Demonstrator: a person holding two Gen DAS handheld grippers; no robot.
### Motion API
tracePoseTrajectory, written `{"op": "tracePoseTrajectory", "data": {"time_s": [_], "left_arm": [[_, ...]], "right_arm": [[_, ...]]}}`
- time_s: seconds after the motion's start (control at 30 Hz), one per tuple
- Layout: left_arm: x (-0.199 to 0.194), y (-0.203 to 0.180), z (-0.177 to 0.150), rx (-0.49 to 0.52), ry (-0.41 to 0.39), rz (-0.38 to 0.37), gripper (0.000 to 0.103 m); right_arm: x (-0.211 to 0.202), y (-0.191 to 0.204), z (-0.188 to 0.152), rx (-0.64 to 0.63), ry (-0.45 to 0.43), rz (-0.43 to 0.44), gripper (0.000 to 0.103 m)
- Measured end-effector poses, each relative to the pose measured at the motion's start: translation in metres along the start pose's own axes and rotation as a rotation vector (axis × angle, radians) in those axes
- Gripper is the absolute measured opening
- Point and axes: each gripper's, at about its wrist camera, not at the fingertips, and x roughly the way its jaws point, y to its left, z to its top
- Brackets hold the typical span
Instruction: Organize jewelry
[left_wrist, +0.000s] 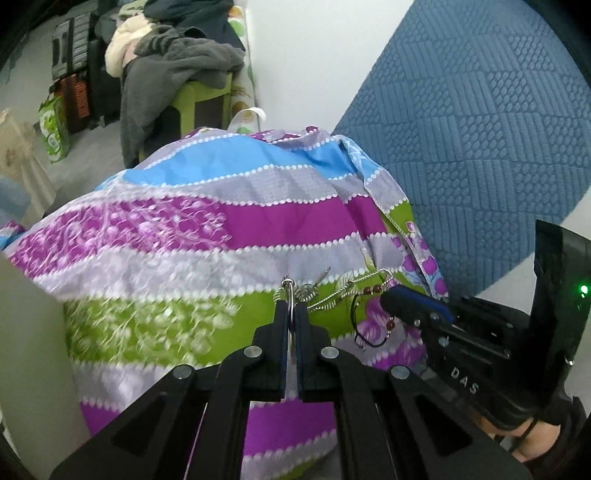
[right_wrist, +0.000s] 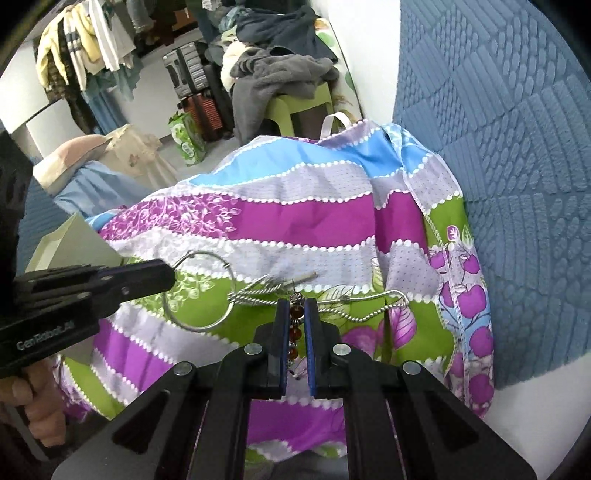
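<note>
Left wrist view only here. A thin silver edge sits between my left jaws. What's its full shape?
Observer: A large thin silver wire hoop, a full circle, pinched at its upper left rim by the left gripper.
Operator: And my other hand?
Observer: The right gripper is shut on a strand of amber-brown round beads between its pads.
Operator: Is the hoop free?
Observer: A twisted silver chain crosses its right rim; threaded or not, I can't tell.
</note>
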Motion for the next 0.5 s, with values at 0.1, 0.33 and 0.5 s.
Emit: {"op": "tracePoseTrajectory", "data": {"time_s": [0.1, 0.33, 0.5], "left_arm": [[-0.017, 0.007, -0.006, -0.015, -0.009, 0.003, 0.001], [-0.062, 0.020, -0.010, -0.029, -0.062, -0.002, 0.001], [-0.098, 0.021, -0.004, -0.008, -0.118, -0.005, 0.001]], "right_arm": [[-0.004, 0.010, -0.002, -0.012, 0.000, -0.001, 0.005], [-0.017, 0.030, -0.003, -0.012, -0.013, 0.006, 0.005], [-0.029, 0.042, 0.006, -0.009, -0.042, 0.000, 0.005]]}}
